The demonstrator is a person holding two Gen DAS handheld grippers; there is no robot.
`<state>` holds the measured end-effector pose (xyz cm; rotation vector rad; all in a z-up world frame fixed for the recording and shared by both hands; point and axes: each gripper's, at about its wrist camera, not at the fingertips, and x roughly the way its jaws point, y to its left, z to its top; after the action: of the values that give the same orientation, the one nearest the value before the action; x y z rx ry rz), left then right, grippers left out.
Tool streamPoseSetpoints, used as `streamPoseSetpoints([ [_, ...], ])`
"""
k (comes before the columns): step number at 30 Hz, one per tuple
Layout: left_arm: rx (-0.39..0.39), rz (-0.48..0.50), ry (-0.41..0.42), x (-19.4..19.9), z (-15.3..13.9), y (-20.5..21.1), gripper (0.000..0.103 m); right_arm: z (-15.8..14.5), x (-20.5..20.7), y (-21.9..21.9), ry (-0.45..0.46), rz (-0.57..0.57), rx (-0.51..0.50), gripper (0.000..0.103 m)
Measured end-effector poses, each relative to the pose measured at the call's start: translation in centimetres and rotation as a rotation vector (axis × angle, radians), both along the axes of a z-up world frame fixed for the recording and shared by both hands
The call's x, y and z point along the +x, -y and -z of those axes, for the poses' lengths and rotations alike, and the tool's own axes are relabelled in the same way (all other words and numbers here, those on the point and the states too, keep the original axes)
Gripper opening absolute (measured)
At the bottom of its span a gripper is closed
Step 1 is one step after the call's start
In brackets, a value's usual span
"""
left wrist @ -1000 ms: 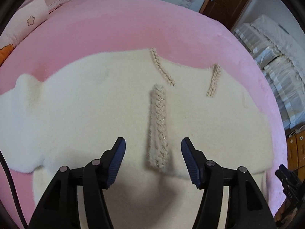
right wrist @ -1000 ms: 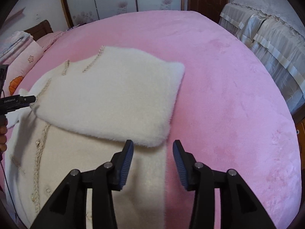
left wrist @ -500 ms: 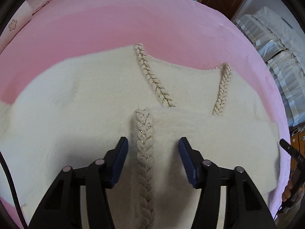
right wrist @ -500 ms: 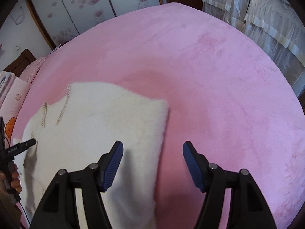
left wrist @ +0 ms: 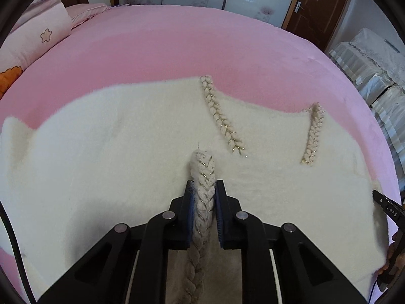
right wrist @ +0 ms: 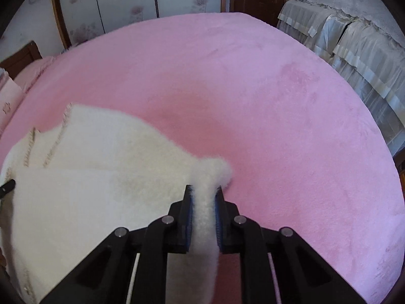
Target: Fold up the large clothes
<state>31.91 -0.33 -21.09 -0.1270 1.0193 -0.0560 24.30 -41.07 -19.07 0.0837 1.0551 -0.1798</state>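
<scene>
The cream fluffy garment (left wrist: 106,157) is lying spread on the pink bed (left wrist: 177,45). The left tongs (left wrist: 204,190) are closing on its braided trim (left wrist: 203,177), pads pressing it. The right tongs (right wrist: 204,195) are closing on the garment's fluffy edge (right wrist: 215,172).

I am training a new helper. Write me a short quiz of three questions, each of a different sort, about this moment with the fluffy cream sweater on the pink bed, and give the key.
1. True or false: the left gripper closes on the braided cream trim of the fluffy cream sweater.
2. Multiple choice: the right gripper pinches the sweater's (A) braided collar, (B) plain fluffy edge, (C) button.
3. Fill in: the sweater lies on a ____ plush bed cover.

Key: 1 true; 2 B; 3 pink.
</scene>
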Motion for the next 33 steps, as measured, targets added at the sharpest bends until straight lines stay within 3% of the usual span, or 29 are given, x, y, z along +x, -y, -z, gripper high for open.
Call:
streamPoseSetpoints([
  [1,0.004,0.003,0.002,-0.1,0.3,-0.2,0.013,0.4,0.0,0.1,-0.017,0.006,-0.016,0.019],
  [3,0.014,0.006,-0.007,-0.1,0.0,-0.2,0.015,-0.2,-0.2,0.3,-0.016,0.025,-0.024,0.037],
  [4,0.023,0.005,-0.023,0.0,-0.3,-0.1,0.018,-0.7,-0.4,0.5,-0.018,0.039,-0.02,0.039],
  [7,0.043,-0.009,-0.04,0.2,-2.0,0.4,0.019,-3.4,-1.9,0.1,0.025,0.045,-0.047,0.041],
  [10,0.051,0.003,0.03,-1.2,-4.8,0.8,0.023,-6.6,-4.6,-1.3,0.118,0.012,-0.042,0.041],
  [12,0.024,0.035,0.084,-2.7,-6.0,1.9,0.034,-7.9,-6.3,-3.3,0.15,-0.034,-0.006,0.041],
  [13,0.023,0.055,0.101,-3.4,-6.3,2.6,0.051,-8.2,-6.9,-4.4,0.159,-0.061,0.016,0.041],
  [14,0.035,0.086,0.114,-4.3,-6.4,3.7,0.061,-8.3,-7.6,-6.0,0.167,-0.093,0.043,0.041],
  [16,0.053,0.146,0.106,-5.9,-6.2,5.3,0.061,-8.2,-8.5,-8.8,0.173,-0.162,0.087,0.041],
  [18,0.053,0.187,0.045,-6.5,-5.5,6.5,0.061,-7.5,-9.1,-11.4,0.158,-0.222,0.118,0.041],
  [21,0.01,0.168,-0.004,-7.1,-3.9,6.6,0.061,-5.5,-10.0,-14.6,0.123,-0.268,0.154,0.041],
  [23,0.021,0.151,-0.017,-7.0,-2.8,6.5,0.061,-3.8,-10.1,-15.1,0.09,-0.268,0.16,0.041],
  [28,0.064,0.165,-0.026,-7.2,-0.8,6.3,0.061,-1.5,-11.0,-12.4,0.056,-0.197,0.165,0.038],
  [31,0.059,0.168,-0.035,-7.1,-0.7,6.1,0.061,-1.8,-11.8,-9.5,0.081,-0.122,0.081,0.038],
  [33,0.054,0.164,-0.038,-6.7,-0.7,5.7,0.061,-1.8,-12.4,-7.0,0.089,-0.071,0.015,0.027],
])
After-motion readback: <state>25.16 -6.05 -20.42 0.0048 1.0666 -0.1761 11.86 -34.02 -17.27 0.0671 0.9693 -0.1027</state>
